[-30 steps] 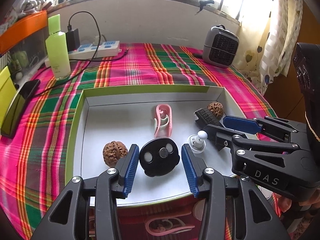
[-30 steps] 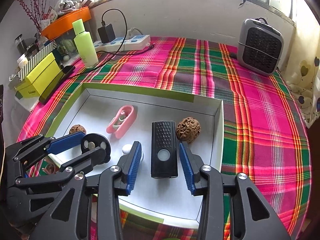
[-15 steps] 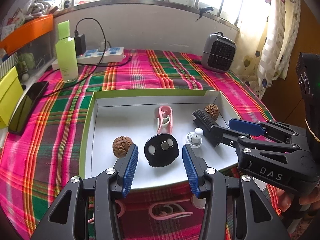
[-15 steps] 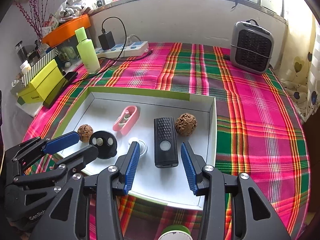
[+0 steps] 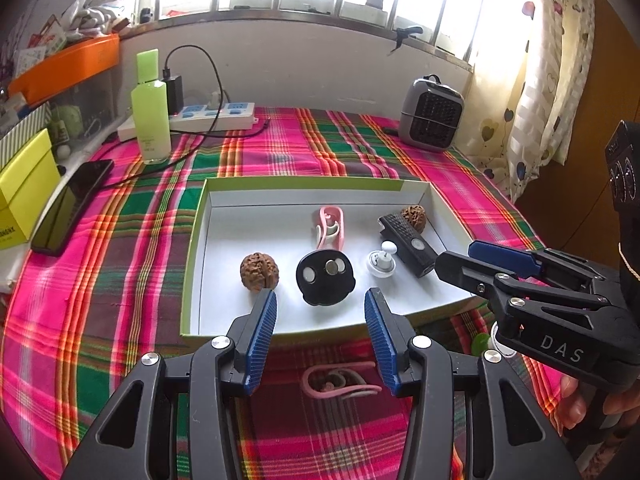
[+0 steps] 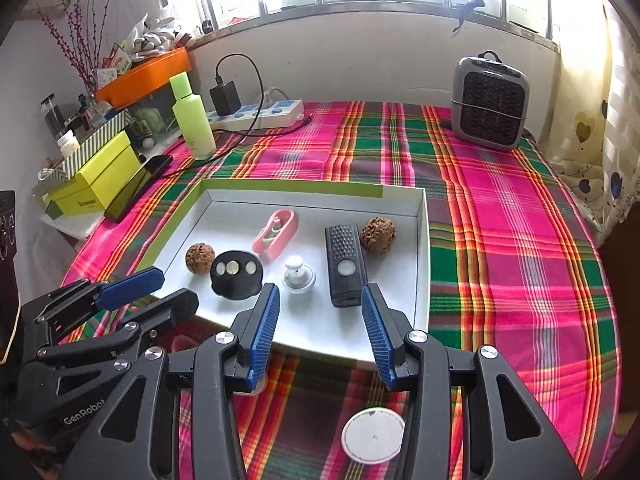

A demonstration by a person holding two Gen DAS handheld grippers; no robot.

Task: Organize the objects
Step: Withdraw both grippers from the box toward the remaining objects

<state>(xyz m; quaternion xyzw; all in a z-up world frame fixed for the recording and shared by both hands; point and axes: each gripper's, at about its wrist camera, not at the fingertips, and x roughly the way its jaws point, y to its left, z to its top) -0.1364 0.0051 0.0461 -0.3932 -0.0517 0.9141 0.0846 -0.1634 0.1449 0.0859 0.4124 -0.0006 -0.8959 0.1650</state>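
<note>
The left tool hangs spread over the near rim of the tray, its blue pads gripping nothing; the right tool does likewise just beside it, also parted and empty; a hand shows under the right tool in the left view. Ahead of the left tool, inside the tray, lies a black disc with three round studs; a walnut sits just left of the disc, close to the left pad's tip; a white knob stands to the disc's right. Ahead of the right tool a black remote lies lengthwise, its near end between the lines of the two pads but untouched; a second walnut sits just beside its far right end; a pink case lies farther in, left of the remote. Below the left tool, outside the tray, a pink loop rests on the plaid cloth of the surface; below the right tool lies a white round lid. Far beyond the tray stand a green bottle, a power strip and a grey heater; far left lie a phone and a yellow box.
</note>
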